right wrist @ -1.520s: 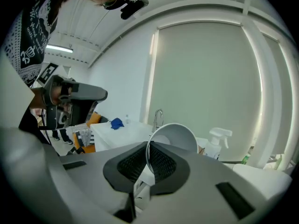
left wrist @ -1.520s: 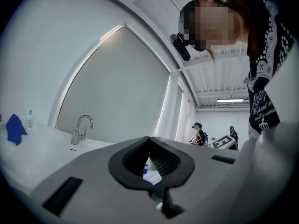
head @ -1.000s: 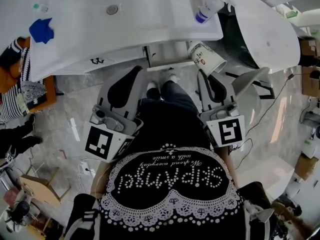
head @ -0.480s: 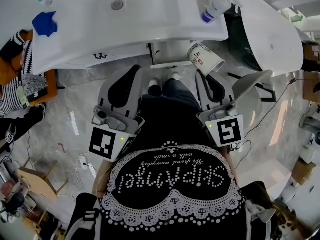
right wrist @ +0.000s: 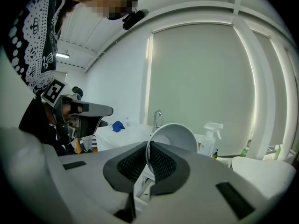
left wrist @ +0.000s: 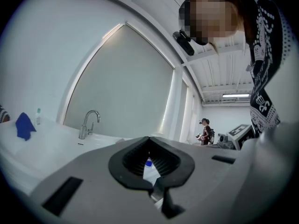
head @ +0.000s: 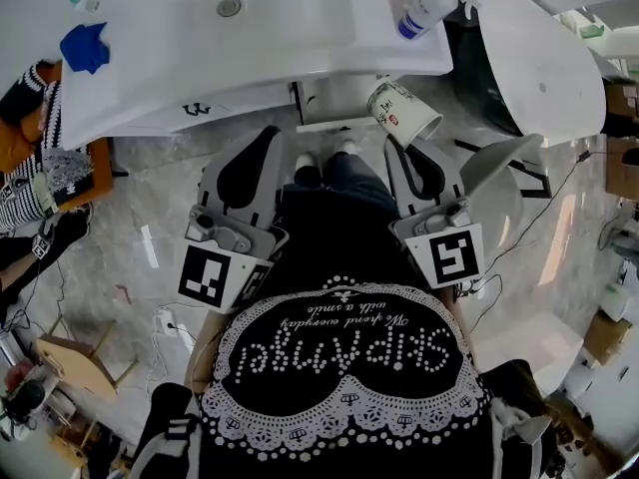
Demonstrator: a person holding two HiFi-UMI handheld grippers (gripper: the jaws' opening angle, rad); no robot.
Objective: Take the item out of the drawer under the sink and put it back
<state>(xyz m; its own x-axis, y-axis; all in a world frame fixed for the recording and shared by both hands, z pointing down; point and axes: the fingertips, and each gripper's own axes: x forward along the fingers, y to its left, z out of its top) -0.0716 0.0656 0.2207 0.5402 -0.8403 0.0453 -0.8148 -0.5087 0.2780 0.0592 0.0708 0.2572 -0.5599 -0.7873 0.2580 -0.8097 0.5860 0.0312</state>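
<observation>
My right gripper [head: 401, 148] had its jaws nearly together, pinching the wall of a paper cup [head: 404, 113] just below the rim. In the right gripper view the thin white rim ran down between the two ribbed pads [right wrist: 164, 164], and the cup [right wrist: 175, 134] leaned over with its open mouth turned back toward the camera. From the head view the cup was tipped on its side in the air, red print showing on its wall. It sat just in front of the front edge of the white sink counter [head: 300, 38], beside the white cabinet part [head: 329, 103] under it, and touched neither. I could not tell whether a drawer there stood open.

My left gripper [head: 268, 140] was level beside it, well apart from the cup. Its jaws [left wrist: 149, 146] were closed tip to tip with nothing between them.

On the counter I saw a faucet [left wrist: 88, 122], a drain [head: 230, 6], a blue cloth [head: 83, 48] at the left end and a spray bottle [head: 424, 10] with a blue collar at the right end. A white rounded tub [head: 539, 58] lay to the right of the counter.
</observation>
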